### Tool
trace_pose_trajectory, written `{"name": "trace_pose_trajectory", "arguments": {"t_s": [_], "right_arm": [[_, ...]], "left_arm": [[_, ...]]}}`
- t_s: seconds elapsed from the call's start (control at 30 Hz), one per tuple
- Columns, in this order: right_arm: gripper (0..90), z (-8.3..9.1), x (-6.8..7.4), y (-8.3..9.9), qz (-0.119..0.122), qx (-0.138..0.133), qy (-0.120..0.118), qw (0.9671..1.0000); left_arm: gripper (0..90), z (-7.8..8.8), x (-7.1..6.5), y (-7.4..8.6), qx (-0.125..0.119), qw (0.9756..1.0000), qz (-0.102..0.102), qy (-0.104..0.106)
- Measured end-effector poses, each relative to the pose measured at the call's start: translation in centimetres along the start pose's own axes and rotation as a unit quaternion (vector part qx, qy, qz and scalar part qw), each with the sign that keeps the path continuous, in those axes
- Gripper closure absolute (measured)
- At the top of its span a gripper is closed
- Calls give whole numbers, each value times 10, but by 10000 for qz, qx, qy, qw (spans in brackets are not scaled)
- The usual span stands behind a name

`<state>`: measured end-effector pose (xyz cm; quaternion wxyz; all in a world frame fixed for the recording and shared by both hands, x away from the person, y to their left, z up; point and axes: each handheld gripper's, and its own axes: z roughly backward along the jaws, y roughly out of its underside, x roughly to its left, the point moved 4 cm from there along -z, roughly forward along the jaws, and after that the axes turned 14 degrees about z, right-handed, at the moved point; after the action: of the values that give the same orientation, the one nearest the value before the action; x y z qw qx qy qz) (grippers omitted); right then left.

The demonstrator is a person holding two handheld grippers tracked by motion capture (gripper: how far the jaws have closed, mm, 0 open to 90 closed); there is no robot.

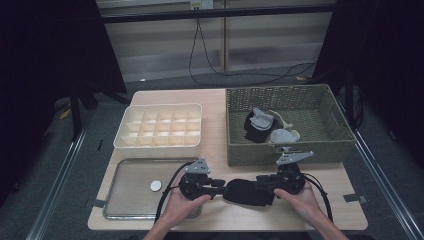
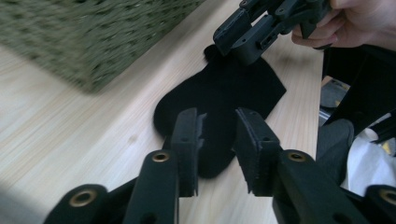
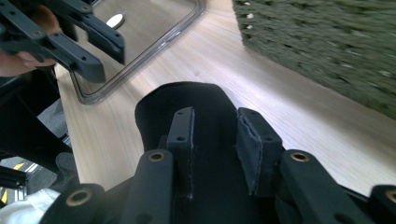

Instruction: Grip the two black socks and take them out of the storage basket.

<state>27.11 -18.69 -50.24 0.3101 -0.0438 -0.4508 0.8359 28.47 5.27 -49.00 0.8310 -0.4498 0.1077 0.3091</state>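
Forearms enter at the bottom of the high view, each hand holding a gripper over a black sock [image 1: 248, 192] lying flat on the worktop [image 1: 220, 125] in front of the basket [image 1: 287, 150]. Left gripper [image 2: 217, 140] has its jaws partly apart above one end of the sock, pads not pressing it. Right gripper [image 3: 215, 140] stands likewise over the other end, its jaws hiding the cloth beneath; grip unclear, seemingly loose. Beside them lies a tray [image 1: 130, 200]; the basket is blurred in both gripper views.
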Motion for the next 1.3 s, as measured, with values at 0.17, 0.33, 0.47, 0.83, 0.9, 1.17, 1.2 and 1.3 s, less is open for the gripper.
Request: {"name": "trace_pose_trajectory", "arguments": {"t_s": [0.17,0.33,0.47,0.83,0.9,1.17,1.2,1.3], "right_arm": [[661,19,-3,5,-168,-139,154,9996],[594,35,-7,16,-267,-127,295,9991],[546,45,-13,30,-403,16,489,9980],[633,32,-21,37,-265,422,650,9966],[622,30,-22,37,-222,432,702,9963],[582,23,-24,30,-173,226,559,9980],[553,22,-23,29,-158,174,455,9987],[517,20,-22,27,-194,155,403,9989]], "left_arm": [[678,-20,0,3,386,9992,-65,-86],[720,-29,2,11,602,9979,-117,-211],[719,-33,3,16,772,9961,-176,-399],[733,-30,0,25,745,9963,-117,-419],[733,-29,0,25,745,9962,-149,-432],[730,-28,0,26,769,9961,-136,-410],[728,-28,0,26,741,9964,-124,-382],[719,-29,0,27,700,9969,-88,-352]]}}
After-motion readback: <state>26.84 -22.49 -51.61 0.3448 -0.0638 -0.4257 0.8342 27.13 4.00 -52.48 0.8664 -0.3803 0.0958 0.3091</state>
